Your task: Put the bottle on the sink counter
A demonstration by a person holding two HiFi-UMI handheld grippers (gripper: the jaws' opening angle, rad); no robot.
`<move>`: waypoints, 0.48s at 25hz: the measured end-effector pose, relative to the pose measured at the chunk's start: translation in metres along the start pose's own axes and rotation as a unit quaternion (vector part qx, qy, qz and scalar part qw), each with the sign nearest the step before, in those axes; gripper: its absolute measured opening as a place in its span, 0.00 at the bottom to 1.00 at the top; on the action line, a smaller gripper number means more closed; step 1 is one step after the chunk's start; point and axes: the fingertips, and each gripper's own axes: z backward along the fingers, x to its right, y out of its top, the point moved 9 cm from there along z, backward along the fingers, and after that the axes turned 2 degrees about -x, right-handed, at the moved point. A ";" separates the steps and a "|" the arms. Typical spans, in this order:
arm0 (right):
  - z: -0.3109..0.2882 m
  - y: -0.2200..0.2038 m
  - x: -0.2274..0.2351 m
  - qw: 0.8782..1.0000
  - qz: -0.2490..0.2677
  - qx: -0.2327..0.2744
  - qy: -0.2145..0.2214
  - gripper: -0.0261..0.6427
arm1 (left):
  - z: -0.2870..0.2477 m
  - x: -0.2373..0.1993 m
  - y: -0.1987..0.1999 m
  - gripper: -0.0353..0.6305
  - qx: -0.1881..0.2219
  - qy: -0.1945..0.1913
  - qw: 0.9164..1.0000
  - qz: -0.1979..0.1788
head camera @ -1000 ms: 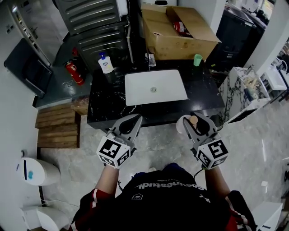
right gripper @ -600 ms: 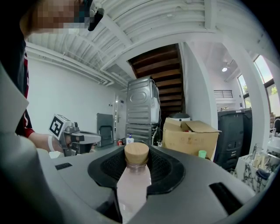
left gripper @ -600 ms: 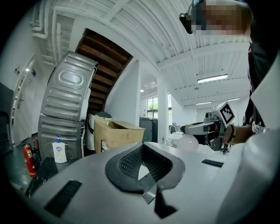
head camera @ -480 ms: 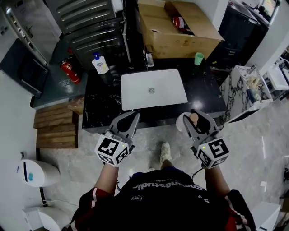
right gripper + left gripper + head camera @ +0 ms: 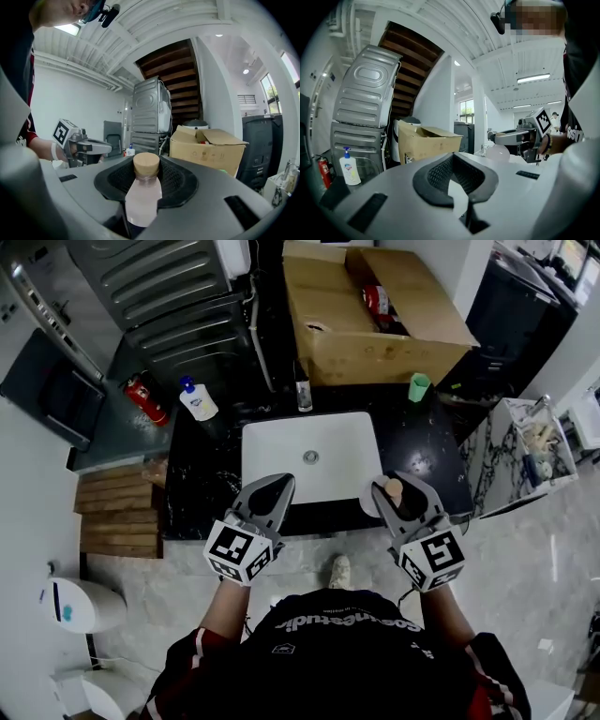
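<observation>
A pale bottle (image 5: 143,197) with a cork-coloured cap (image 5: 395,489) stands upright between the pads of my right gripper (image 5: 398,486), which is shut on it. In the right gripper view the cap sits at the tips of that gripper (image 5: 146,161). The bottle hangs over the front edge of the black marble counter (image 5: 211,484), just right of the white sink (image 5: 281,451). My left gripper (image 5: 281,486) is at the same height over the sink's front edge. Its tips (image 5: 454,157) meet, with nothing between them.
An open cardboard box (image 5: 375,324) fills the back of the counter, with a faucet (image 5: 302,390) and a green cup (image 5: 418,386) before it. A soap dispenser (image 5: 195,399) and a fire extinguisher (image 5: 145,397) stand at the left. A marble stand (image 5: 525,442) is at the right.
The person has stepped toward the counter. Both grippers, earlier over the floor before it, now reach its front edge. The bottle stays in the right gripper.
</observation>
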 end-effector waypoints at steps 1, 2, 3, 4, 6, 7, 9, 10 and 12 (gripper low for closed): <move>-0.005 0.001 0.009 1.000 0.001 0.000 0.004 0.28 | -0.011 -0.001 0.003 0.07 -0.001 0.001 1.000 -0.003; -0.009 0.001 0.018 1.000 0.001 0.000 0.008 0.28 | -0.022 -0.001 0.005 0.07 -0.002 0.002 1.000 -0.008; -0.013 0.001 0.026 1.000 0.000 0.000 0.011 0.28 | -0.031 -0.001 0.007 0.07 -0.004 0.003 1.000 -0.012; -0.017 0.001 0.034 1.000 -0.001 0.000 0.013 0.28 | -0.040 -0.001 0.008 0.07 -0.006 0.004 1.000 -0.014; -0.025 -0.001 0.047 1.000 -0.003 0.000 0.018 0.28 | -0.052 -0.003 0.008 0.07 -0.010 0.009 1.000 -0.015; -0.029 -0.001 0.053 1.000 -0.004 0.000 0.021 0.28 | -0.057 -0.005 0.009 0.07 -0.011 0.013 1.000 -0.016; -0.039 0.000 0.063 1.000 -0.004 0.002 0.024 0.28 | -0.065 -0.012 0.009 0.07 -0.013 0.022 1.000 -0.017; -0.043 0.001 0.066 1.000 -0.005 0.002 0.026 0.28 | -0.067 -0.015 0.010 0.07 -0.015 0.025 0.999 -0.016; -0.050 0.003 0.070 1.000 -0.007 0.001 0.031 0.28 | -0.070 -0.022 0.009 0.08 -0.021 0.031 0.999 -0.013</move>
